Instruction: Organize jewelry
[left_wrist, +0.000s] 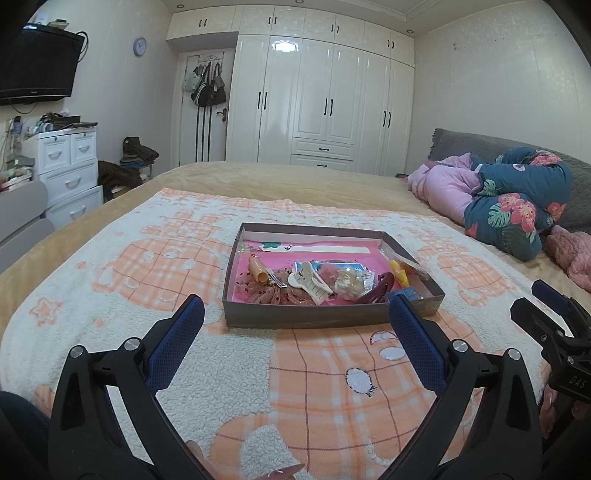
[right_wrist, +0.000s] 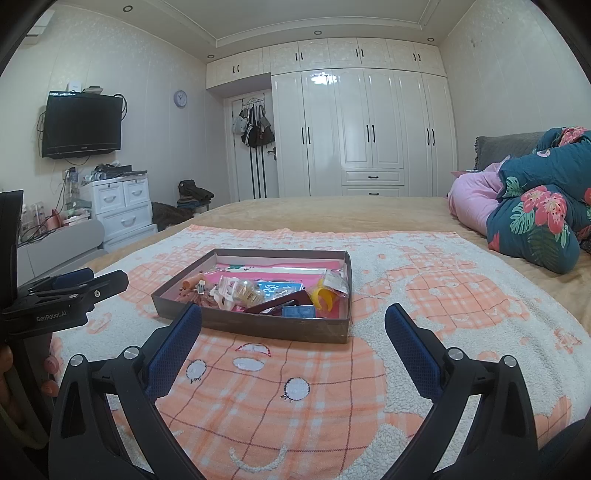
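A shallow brown box (left_wrist: 325, 317) (right_wrist: 280, 330) with a pink lining lies on the orange-and-white blanket. Inside are several hair accessories: a white claw clip (left_wrist: 310, 282), a tan clip (left_wrist: 257, 270), a dark red clip (left_wrist: 378, 290) (right_wrist: 273, 304), a yellow piece (left_wrist: 399, 275) (right_wrist: 322, 298) and a blue item (right_wrist: 299, 311). My left gripper (left_wrist: 295, 317) stands open just short of the box's near wall, nothing between its blue pads. My right gripper (right_wrist: 293, 325) is open too, nearer the box's right corner, and empty. Each gripper shows at the edge of the other's view.
The blanket (left_wrist: 221, 369) covers a tan bed. A folded floral quilt (right_wrist: 539, 218) and pink bedding (left_wrist: 447, 184) lie at the right. White drawers (right_wrist: 122, 206) and a wall TV (right_wrist: 81, 125) are at the left, a white wardrobe (right_wrist: 369, 133) behind.
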